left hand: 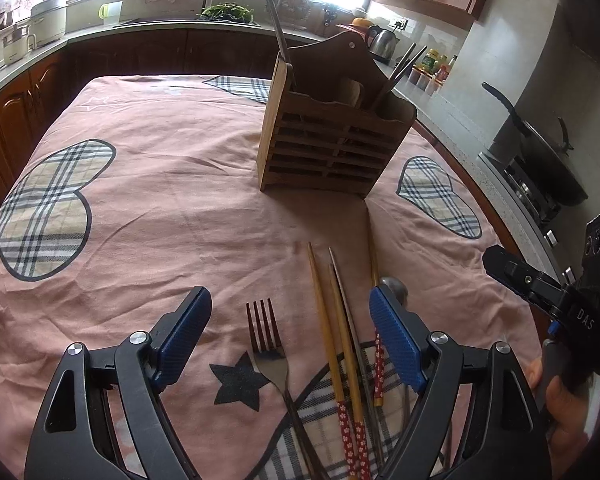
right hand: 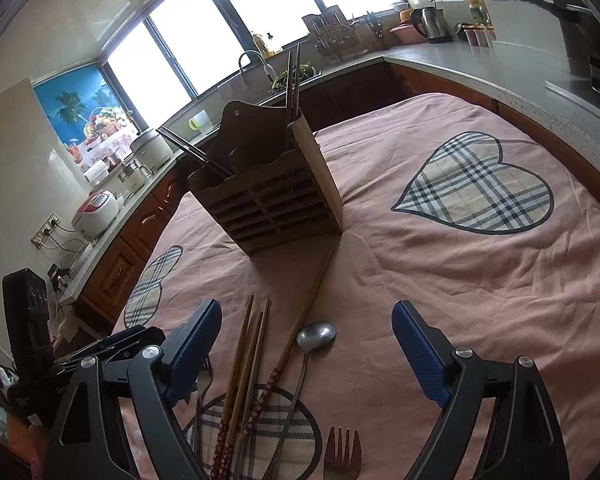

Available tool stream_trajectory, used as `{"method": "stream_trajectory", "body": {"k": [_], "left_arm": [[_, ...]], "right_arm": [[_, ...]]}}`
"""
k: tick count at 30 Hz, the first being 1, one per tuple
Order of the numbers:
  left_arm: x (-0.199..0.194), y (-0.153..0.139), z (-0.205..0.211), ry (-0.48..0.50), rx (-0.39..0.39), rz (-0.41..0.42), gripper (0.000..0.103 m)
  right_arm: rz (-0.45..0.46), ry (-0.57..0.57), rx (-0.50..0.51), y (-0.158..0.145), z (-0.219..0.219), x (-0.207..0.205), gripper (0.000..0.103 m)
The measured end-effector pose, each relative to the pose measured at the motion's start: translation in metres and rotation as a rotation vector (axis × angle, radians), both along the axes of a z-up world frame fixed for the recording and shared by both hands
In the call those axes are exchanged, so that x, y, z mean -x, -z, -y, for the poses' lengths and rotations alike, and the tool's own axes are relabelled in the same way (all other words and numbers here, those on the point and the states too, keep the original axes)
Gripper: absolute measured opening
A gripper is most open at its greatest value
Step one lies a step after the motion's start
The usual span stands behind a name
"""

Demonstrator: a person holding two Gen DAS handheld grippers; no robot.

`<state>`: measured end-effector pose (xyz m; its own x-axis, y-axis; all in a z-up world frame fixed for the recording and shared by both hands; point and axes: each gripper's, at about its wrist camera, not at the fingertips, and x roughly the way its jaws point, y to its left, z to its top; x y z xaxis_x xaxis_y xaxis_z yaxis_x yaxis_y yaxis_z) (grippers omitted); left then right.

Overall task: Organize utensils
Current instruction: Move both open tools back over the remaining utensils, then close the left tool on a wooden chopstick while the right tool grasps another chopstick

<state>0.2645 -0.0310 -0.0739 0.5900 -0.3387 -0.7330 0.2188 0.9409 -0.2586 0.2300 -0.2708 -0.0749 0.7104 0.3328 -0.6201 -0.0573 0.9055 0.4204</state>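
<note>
Hovered low over a pink tablecloth (left hand: 160, 184) with plaid hearts, both grippers released and holding nothing. Left gripper (left hand: 290, 336) spread wide, its blue pads (left hand: 396, 344) apart, straddling a fork (left hand: 266, 344) and a bundle of chopsticks (left hand: 332, 344) lying side by side on the cloth, tips pointing away toward the holder. Right gripper (right hand: 306, 344) likewise open, poised above a metal spoon (right hand: 315, 337) and a single long chopstick (right hand: 300, 320) that ran diagonally up to the foot of the holder. Second fork (right hand: 342, 456) seen at the bottom edge of the right view, tines pointing away. Wooden slatted utensil holder (left hand: 332, 148) stood upright near the middle of the table, beyond the loose utensils, already carrying dark chopsticks (left hand: 278, 28) in one end compartment and another pair (left hand: 400, 68) leaning out of the other end. Loose utensils near the holder but apart from it, except the long chopstick, whose tip reached its base. Kitchen counter (right hand: 480, 64) with a kettle (right hand: 430, 22) behind.
</note>
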Motion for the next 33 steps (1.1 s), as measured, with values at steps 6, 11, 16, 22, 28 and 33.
{"method": "stream_trajectory", "body": {"k": [6,11,16,22,28,33], "left_arm": [[-0.017,0.009,0.013,0.046,-0.034,-0.042,0.072],[-0.031,0.02,0.025,0.089,-0.057,-0.079,0.064],[-0.046,0.031,0.037,0.124,-0.084,-0.116,0.054],[-0.061,0.045,0.048,0.15,-0.117,-0.162,0.04],[-0.066,0.052,0.055,0.168,-0.143,-0.162,0.033],[-0.071,0.053,0.057,0.166,-0.147,-0.163,0.015]], "right_arm": [[-0.053,-0.021,0.013,0.012,-0.004,-0.023,0.069],[-0.097,-0.038,0.02,0.024,-0.009,-0.047,0.054],[-0.138,-0.058,0.018,0.035,-0.013,-0.075,0.049],[-0.18,-0.077,0.041,0.048,-0.018,-0.104,0.042],[-0.223,-0.092,0.09,0.064,-0.027,-0.125,0.038],[-0.229,-0.108,0.162,0.066,-0.038,-0.132,0.034]]}}
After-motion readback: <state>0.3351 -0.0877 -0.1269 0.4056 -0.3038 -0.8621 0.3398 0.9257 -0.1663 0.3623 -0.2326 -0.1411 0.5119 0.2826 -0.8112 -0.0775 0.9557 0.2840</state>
